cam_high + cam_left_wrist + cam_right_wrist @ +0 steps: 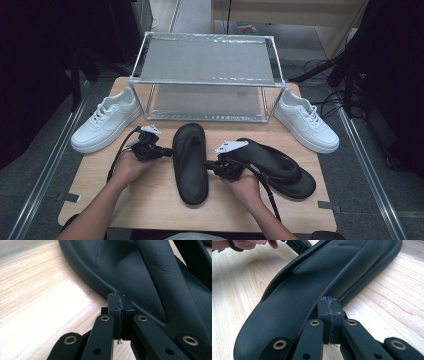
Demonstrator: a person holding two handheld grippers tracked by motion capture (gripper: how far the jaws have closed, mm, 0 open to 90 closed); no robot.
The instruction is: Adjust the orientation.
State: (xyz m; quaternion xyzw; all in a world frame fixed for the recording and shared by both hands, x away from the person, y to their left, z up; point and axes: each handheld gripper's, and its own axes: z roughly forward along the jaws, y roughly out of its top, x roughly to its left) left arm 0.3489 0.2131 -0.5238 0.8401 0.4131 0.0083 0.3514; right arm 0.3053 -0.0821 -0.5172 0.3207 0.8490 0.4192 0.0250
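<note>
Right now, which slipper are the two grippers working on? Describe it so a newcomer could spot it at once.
Start at the metal-framed shoe rack at the table's far side. Directly in front of it two black slippers lie between two white sneakers. It is the left black slipper, lying lengthwise toward the rack, flanked by the shut left gripper and right gripper; the other slipper lies slanted.

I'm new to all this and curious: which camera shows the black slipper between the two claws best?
The high view: it shows the whole black slipper lying flat, a claw at each side. The left gripper view shows only its strap and rim up close; the right gripper view shows most of its footbed, cropped.
</note>
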